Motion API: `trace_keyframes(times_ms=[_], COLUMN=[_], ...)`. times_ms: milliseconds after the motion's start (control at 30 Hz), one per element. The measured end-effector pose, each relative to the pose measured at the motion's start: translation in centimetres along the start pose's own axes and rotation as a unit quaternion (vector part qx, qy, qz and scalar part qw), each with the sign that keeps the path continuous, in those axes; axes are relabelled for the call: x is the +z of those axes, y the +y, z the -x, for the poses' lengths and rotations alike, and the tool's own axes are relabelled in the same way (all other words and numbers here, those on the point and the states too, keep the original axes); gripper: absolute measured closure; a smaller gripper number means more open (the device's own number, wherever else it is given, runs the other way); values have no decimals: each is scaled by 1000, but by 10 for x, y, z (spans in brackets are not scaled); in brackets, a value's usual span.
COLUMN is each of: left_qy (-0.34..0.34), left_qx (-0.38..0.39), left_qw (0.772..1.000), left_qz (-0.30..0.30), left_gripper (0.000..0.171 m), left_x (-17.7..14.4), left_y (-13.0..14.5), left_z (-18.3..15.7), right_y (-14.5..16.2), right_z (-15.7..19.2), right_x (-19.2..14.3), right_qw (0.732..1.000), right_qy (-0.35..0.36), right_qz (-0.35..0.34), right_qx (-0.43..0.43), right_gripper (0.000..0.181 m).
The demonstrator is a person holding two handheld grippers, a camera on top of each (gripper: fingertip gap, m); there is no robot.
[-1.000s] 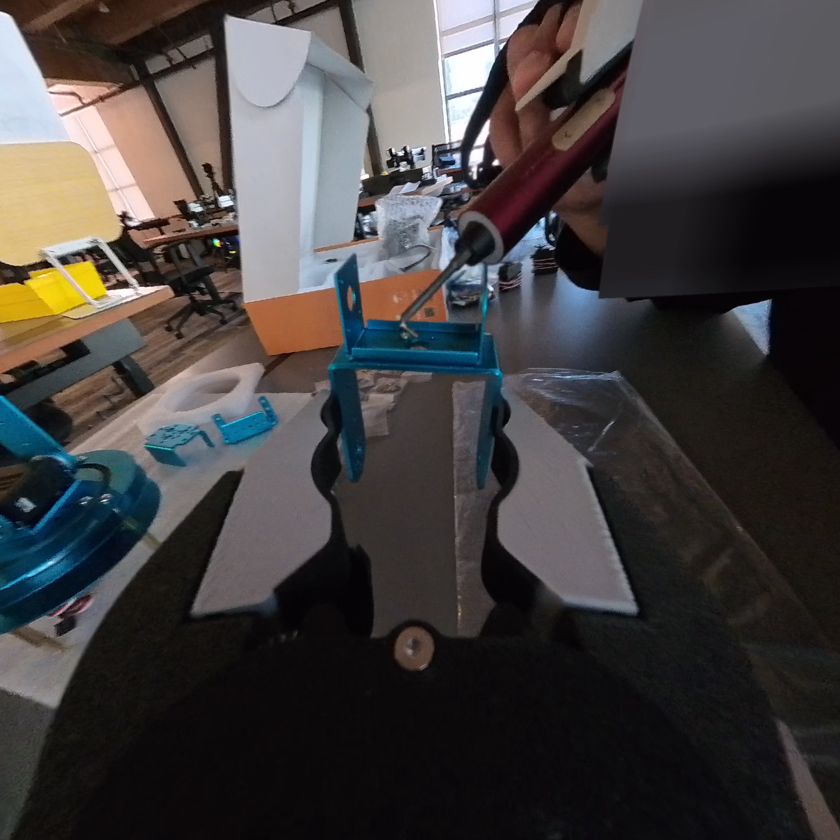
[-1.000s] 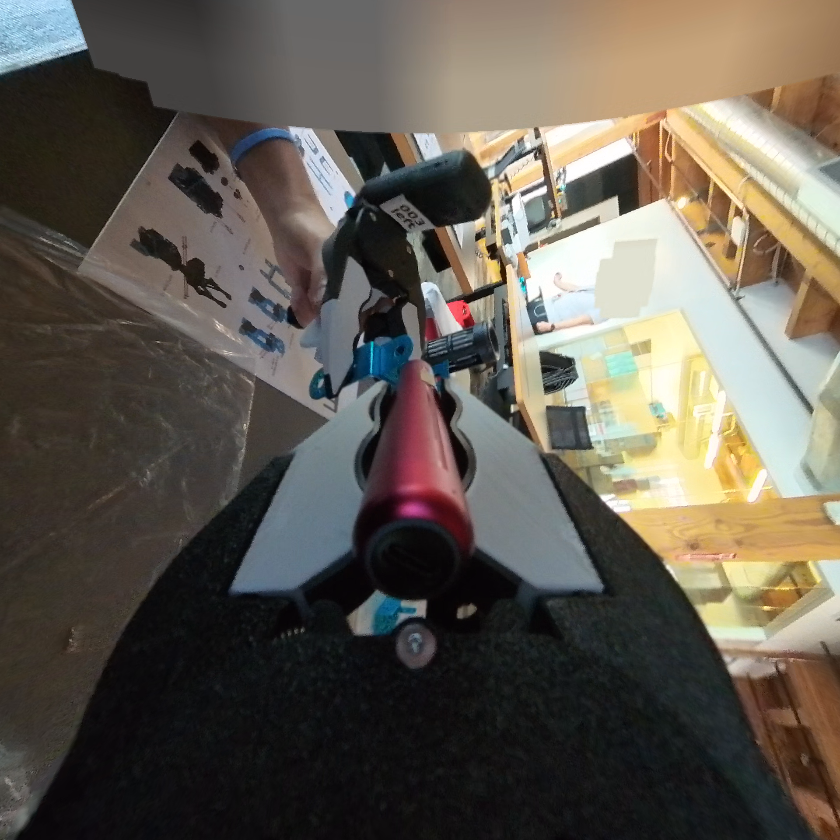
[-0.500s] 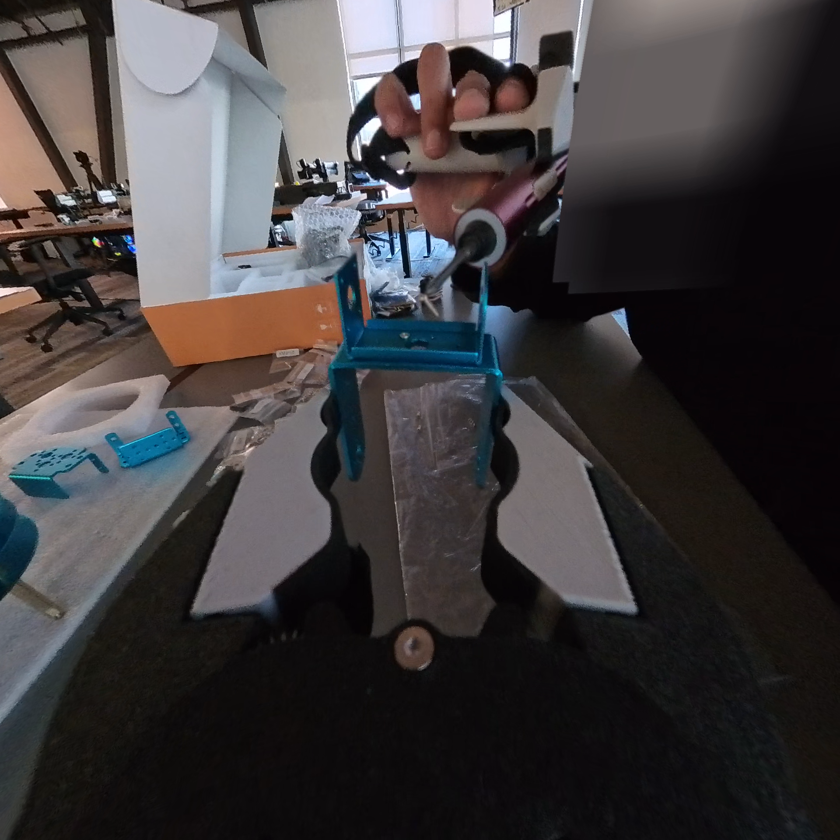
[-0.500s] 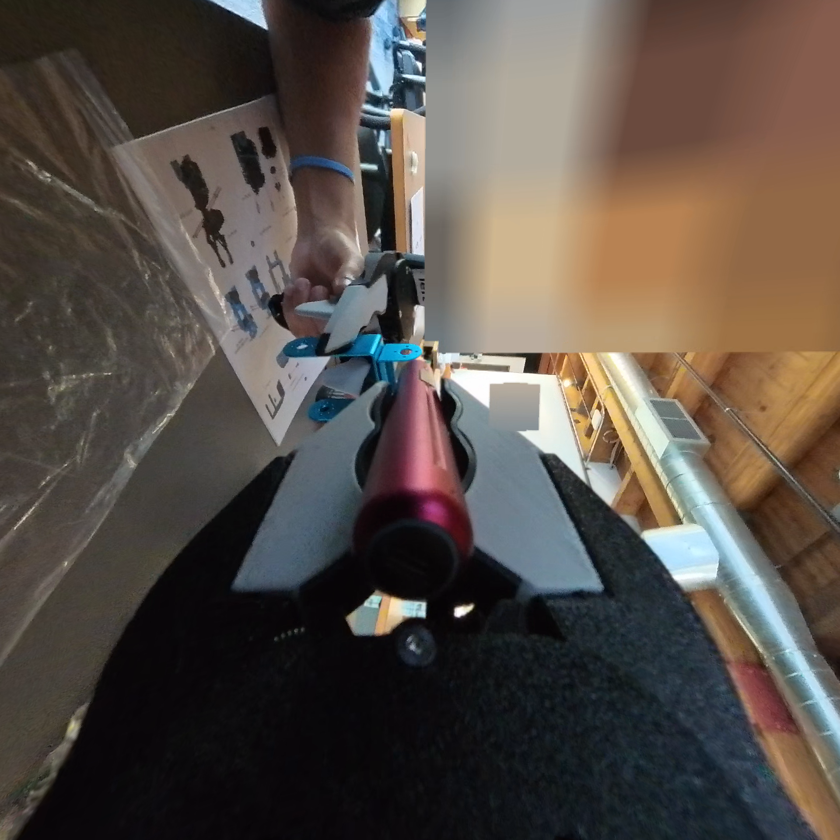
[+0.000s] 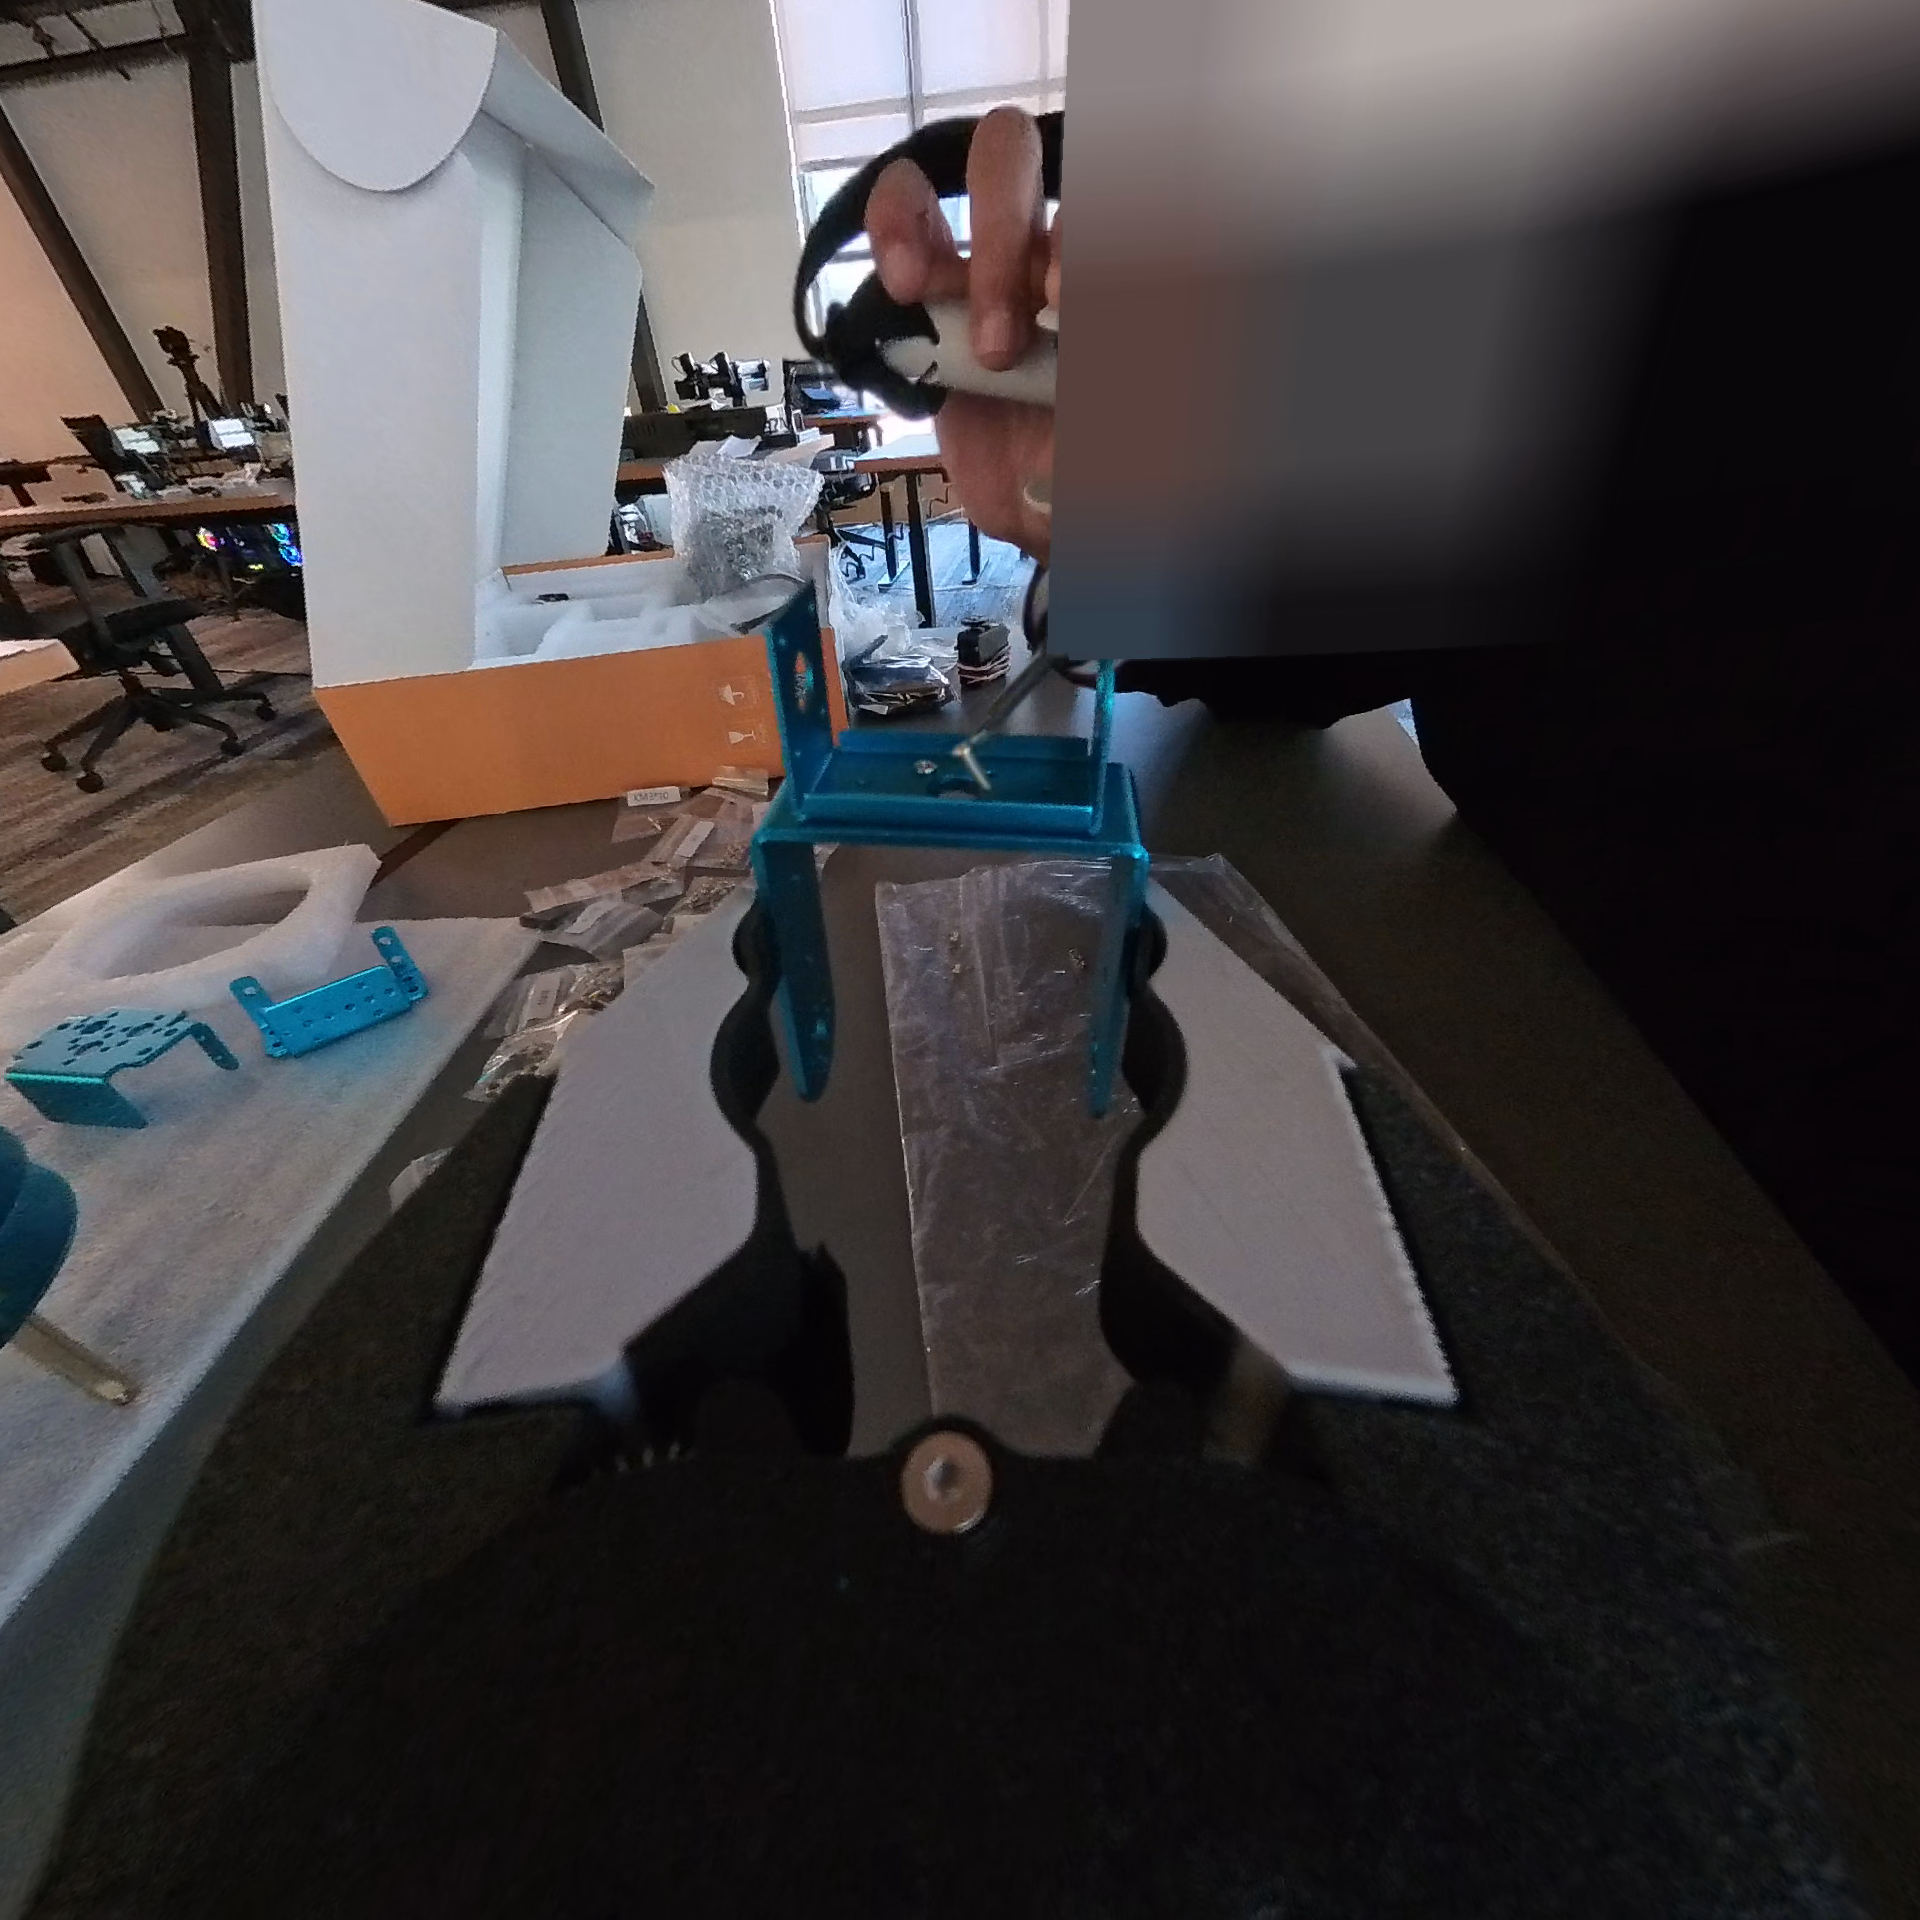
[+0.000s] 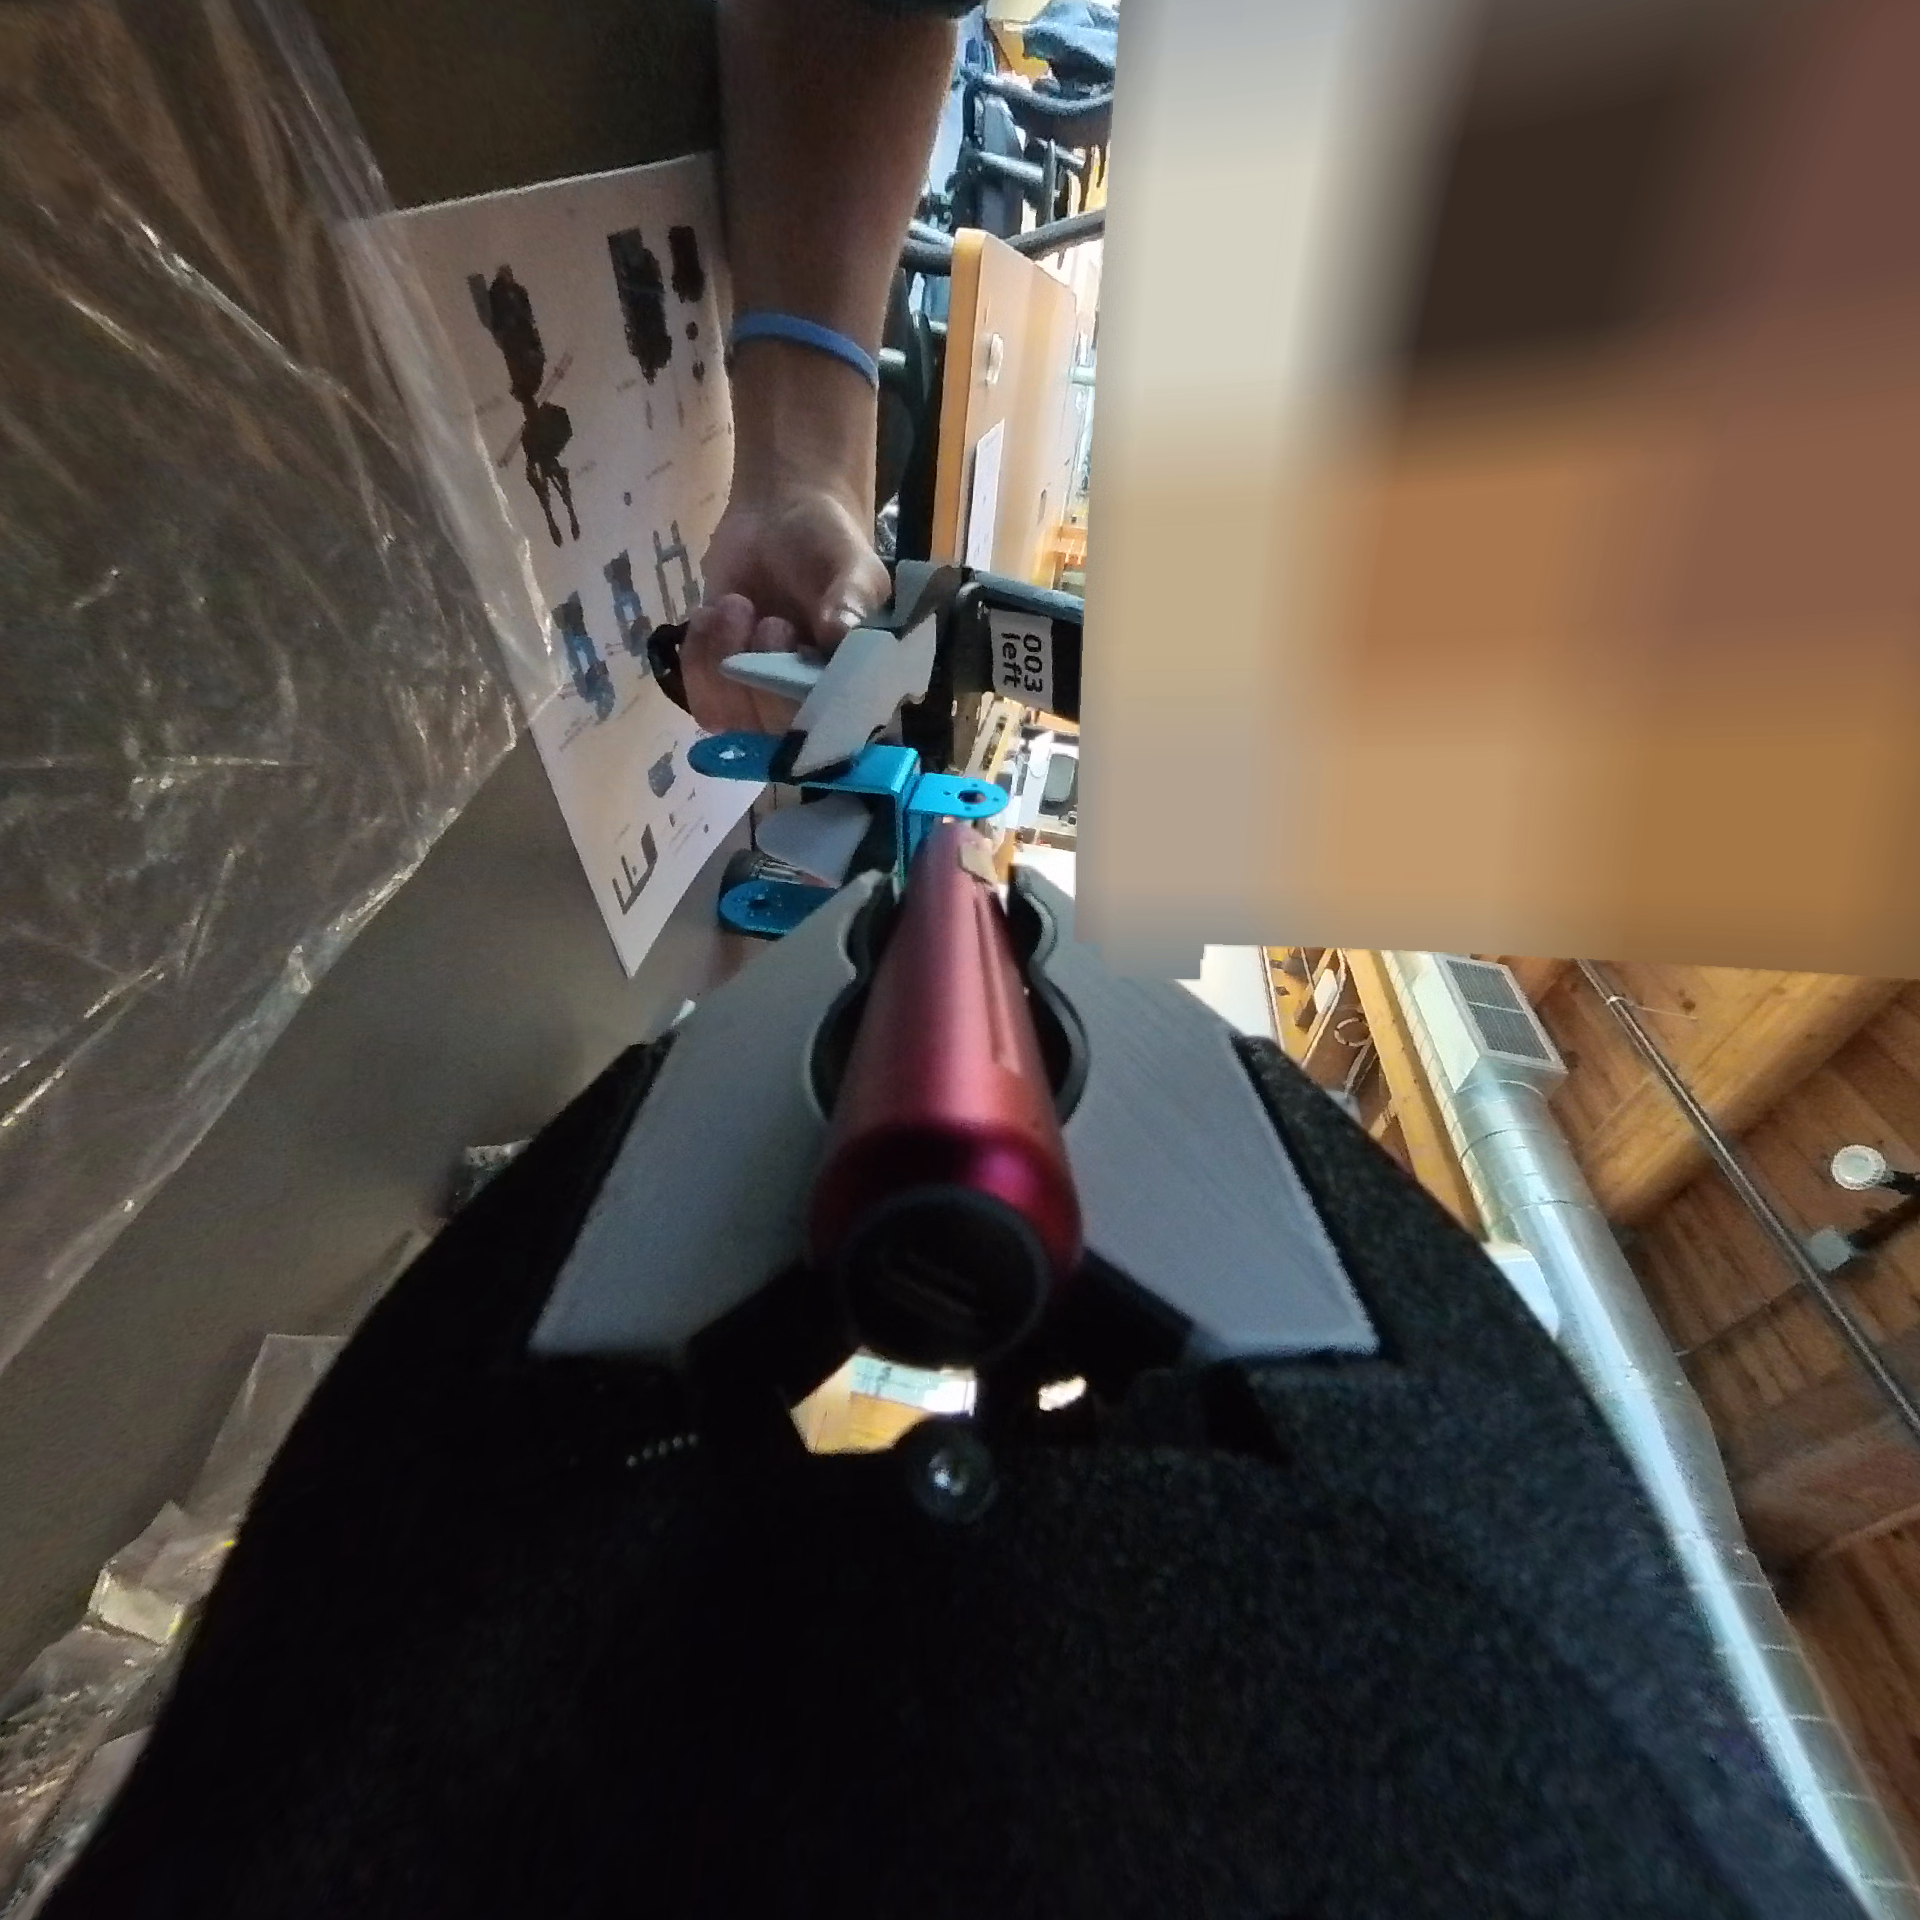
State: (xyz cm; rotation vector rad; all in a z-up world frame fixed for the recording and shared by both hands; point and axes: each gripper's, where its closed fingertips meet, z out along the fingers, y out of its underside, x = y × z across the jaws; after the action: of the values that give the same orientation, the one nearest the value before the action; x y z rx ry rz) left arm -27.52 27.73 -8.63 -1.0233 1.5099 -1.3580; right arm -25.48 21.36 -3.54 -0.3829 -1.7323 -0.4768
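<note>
Now the left gripper (image 5: 951, 1013) is squeezed shut on the blue metal bracket (image 5: 948, 831), with one finger on each of its two legs. The bracket sits right at the fingertips, at 12 o'clock from the gripper. It looks like thin, stiff metal, light and smooth, so it could slip. The flat legs seem like the best place to hold it, and that is where the fingers press.

A small screw (image 5: 922, 766) sits in the bracket's floor, and a thin metal bit (image 5: 997, 717) comes down from 1 o'clock and touches the floor just beside it. Off at 9 o'clock, two more blue parts (image 5: 208, 1023) lie on white foam (image 5: 208, 1174). At 11 o'clock an orange and white box (image 5: 540, 717) stands open on the dark worktop (image 5: 1455, 1039).

Over on the right, the right gripper (image 6: 951, 904) is closed around a red screwdriver (image 6: 951, 1060). The screwdriver looks hard, round and smooth. It points to 12 o'clock, straight at the bracket. A paper sheet (image 6: 623, 416) with pictures lies at 11 o'clock.
</note>
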Motion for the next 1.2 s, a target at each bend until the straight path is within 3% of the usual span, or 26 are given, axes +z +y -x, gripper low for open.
trace_keyframes(times_ms=[1200], left_qy=[-15], left_qx=[-4], left_qw=[1000], left_qz=[5], left_gripper=[106], left_x=[0], left_y=[3], left_z=[7], right_y=[3], right_z=[5], right_x=[1], right_qw=[999], right_qy=[-25], right_qz=[25], right_qx=[-13], right_gripper=[161])
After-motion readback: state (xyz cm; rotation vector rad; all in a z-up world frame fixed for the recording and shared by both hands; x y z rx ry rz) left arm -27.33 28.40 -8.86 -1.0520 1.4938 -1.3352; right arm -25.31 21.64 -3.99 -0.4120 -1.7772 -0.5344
